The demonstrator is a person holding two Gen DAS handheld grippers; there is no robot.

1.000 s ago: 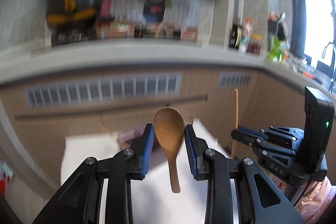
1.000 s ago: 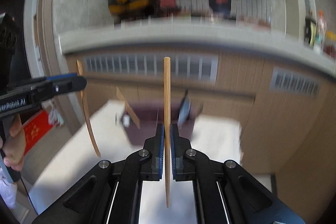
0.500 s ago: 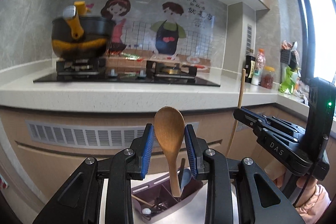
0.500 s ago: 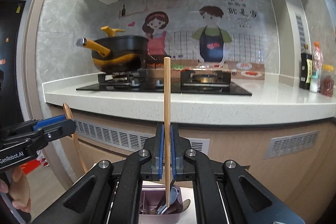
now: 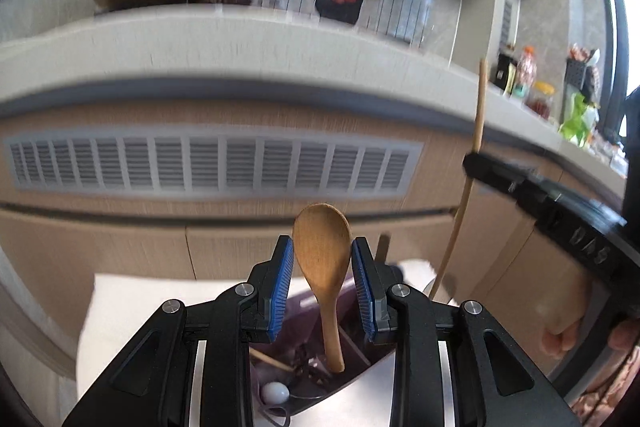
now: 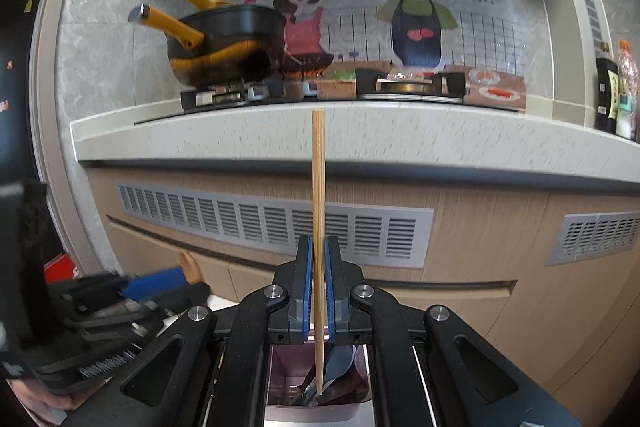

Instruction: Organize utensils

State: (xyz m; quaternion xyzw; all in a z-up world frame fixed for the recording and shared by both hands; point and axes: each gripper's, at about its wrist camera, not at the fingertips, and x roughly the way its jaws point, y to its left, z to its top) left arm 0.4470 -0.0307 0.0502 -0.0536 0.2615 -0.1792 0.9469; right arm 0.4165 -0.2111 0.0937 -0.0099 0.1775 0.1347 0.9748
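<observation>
Wooden spoon upright, bowl up, handle tip over mauve divided caddy, bamboo chopstick vertical, tip dipping into caddy

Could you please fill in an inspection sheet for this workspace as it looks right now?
Surface: white table top, partly blurred.
Job's things: wooden spoon held bowl up; chopstick held upright; purple utensil holder below both, already holding several utensils.
Clutter: nothing seen on the table beyond the holder.
Grippers: left gripper shut on the spoon; right gripper shut on the chopstick.
Cables: nothing seen.
Surroundings: kitchen counter, stove with black and yellow pot, bottles, cartoon backsplash, vented cabinet fronts.
</observation>
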